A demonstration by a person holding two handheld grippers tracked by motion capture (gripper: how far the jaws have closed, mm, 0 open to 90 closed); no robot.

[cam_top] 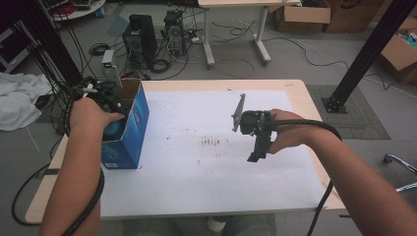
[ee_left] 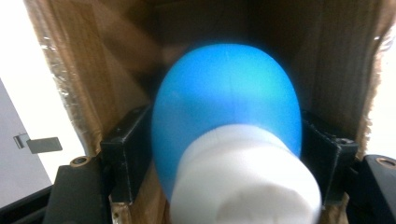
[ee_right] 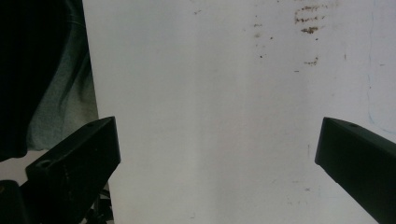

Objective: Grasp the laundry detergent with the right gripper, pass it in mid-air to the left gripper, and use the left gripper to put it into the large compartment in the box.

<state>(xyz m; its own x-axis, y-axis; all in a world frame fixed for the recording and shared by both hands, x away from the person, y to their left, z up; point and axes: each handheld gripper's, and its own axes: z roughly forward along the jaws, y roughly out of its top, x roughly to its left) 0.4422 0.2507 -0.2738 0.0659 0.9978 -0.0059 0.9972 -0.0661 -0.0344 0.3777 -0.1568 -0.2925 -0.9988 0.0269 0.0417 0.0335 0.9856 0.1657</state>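
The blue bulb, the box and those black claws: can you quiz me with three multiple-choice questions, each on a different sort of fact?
1. Where is the blue bulb?
A. On the white sheet
B. In the open mouth of the cardboard box
C. On the floor

2. What colour is the outside of the box?
A. Blue
B. Red
C. Green

3. How do the jaws of the right gripper stand?
A. Shut on a cloth
B. Shut on the bulb
C. Apart, with nothing between them

Answers:
1. B, brown cardboard walls surround the bulb in the left gripper view.
2. A, the high view shows its blue sides.
3. C, only the white sheet shows between them.
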